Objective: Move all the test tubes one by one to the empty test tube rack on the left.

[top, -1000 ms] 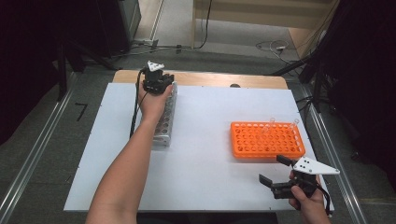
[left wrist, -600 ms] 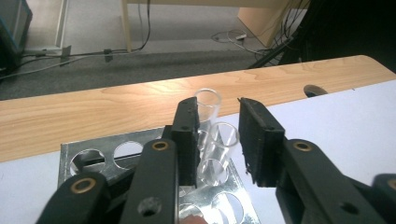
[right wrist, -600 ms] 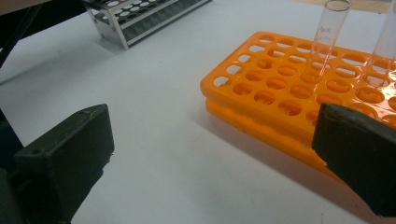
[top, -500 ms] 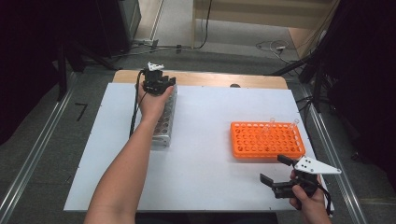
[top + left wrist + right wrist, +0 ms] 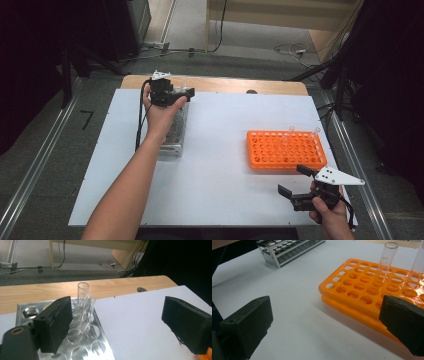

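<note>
My left gripper (image 5: 120,327) has just been opening its fingers, now wide and empty, leaving the glass tube (image 5: 83,295) upright in the metal rack (image 5: 87,345). My right gripper (image 5: 329,332) hangs wide beside the orange rack (image 5: 362,290); next I'd grasp another tube there.

High view overhead, far; tongs views low, close; all share metal rack (image 5: 176,131).
</note>
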Motion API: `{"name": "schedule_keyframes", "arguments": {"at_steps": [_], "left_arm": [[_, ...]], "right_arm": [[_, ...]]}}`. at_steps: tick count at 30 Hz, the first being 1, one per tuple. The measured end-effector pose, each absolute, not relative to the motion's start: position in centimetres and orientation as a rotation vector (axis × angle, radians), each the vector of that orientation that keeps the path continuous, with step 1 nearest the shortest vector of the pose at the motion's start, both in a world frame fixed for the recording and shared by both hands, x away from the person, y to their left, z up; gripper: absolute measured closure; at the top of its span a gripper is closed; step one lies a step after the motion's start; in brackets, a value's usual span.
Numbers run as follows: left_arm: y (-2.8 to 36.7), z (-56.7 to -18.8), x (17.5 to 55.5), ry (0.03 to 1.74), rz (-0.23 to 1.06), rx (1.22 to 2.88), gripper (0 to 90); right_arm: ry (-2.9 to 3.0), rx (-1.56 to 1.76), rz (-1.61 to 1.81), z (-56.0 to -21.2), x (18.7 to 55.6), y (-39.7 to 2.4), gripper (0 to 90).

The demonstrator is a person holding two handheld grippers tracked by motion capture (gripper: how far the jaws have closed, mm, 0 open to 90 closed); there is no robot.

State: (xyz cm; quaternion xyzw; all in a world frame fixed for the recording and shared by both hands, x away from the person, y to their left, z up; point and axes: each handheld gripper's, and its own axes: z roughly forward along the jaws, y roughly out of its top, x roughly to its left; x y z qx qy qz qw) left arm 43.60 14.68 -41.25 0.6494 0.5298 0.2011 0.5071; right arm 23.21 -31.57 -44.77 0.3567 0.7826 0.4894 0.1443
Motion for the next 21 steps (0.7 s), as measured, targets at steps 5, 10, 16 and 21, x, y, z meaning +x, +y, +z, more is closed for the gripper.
{"name": "schedule_keyframes", "arguments": {"at_steps": [5, 10, 16, 21], "left_arm": [[14.6, -41.2, 40.8, 1.234, 0.458, 1.571, 3.0], [14.6, -41.1, 38.1, 1.18, 0.437, 1.586, 0.0], [14.6, -40.6, 34.5, 1.109, 0.452, 1.576, 0.0], [14.5, -40.9, 31.8, 1.078, 0.46, 1.602, 0.0]], "right_arm": [[2.266, 1.026, 1.406, -44.9, 23.5, -31.3, 0.0], [2.265, 1.024, 1.396, -44.8, 23.6, -31.1, 0.0], [2.261, 1.032, 1.39, -44.9, 23.9, -31.0, 0.0], [2.253, 1.045, 1.373, -45.0, 24.3, -30.8, 0.0]]}}
